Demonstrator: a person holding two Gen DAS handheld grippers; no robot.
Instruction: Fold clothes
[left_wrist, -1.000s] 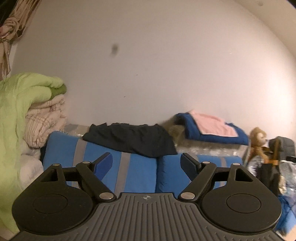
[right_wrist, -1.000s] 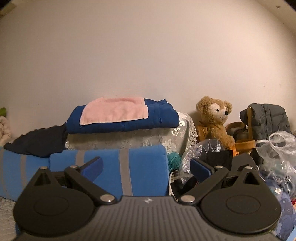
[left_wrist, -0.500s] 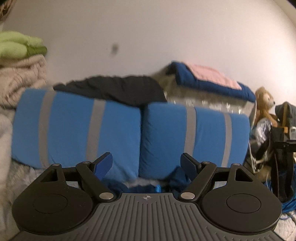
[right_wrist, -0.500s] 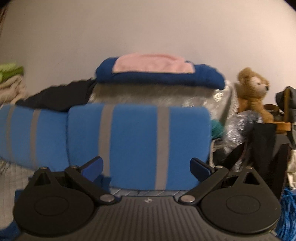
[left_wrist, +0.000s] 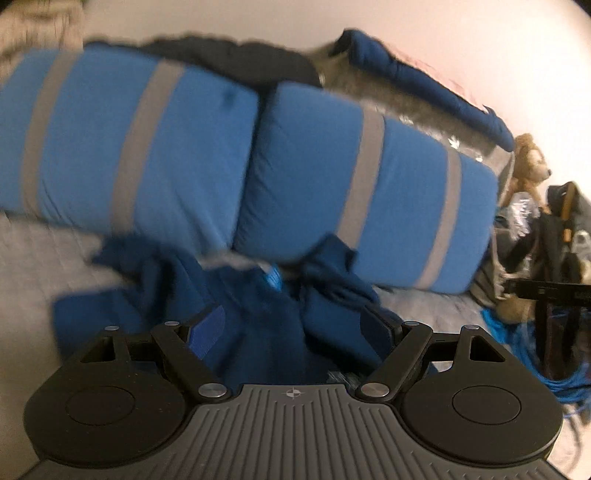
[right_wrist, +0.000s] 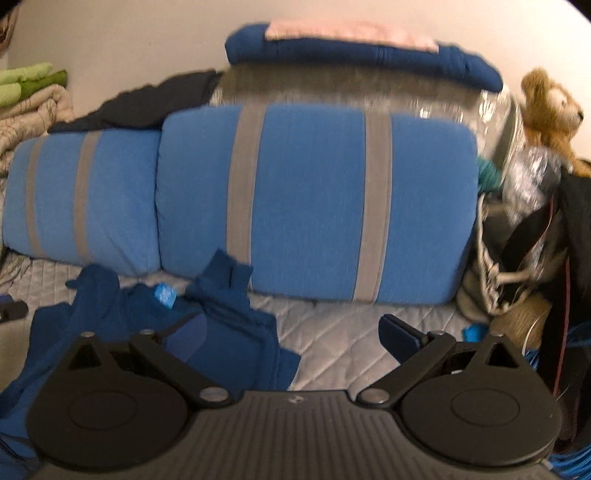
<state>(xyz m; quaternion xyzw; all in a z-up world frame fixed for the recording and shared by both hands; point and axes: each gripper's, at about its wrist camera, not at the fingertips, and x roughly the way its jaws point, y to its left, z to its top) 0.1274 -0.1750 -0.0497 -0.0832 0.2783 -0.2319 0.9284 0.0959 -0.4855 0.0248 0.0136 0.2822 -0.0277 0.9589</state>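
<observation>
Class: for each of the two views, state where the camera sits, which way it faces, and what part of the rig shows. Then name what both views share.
Left wrist: on the left gripper, looking forward and down at the crumpled dark blue garment; both open fingers show.
Right wrist: on the right gripper, facing the blue striped cushions, garment's edge at lower left; both open fingers show.
Shared: garment, cushions, teddy bear, quilted bed cover.

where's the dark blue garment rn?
The dark blue garment lies crumpled on the grey quilted bedspread, just in front of the blue striped pillows. It sits lower left in the right wrist view and centre in the left wrist view.
</observation>
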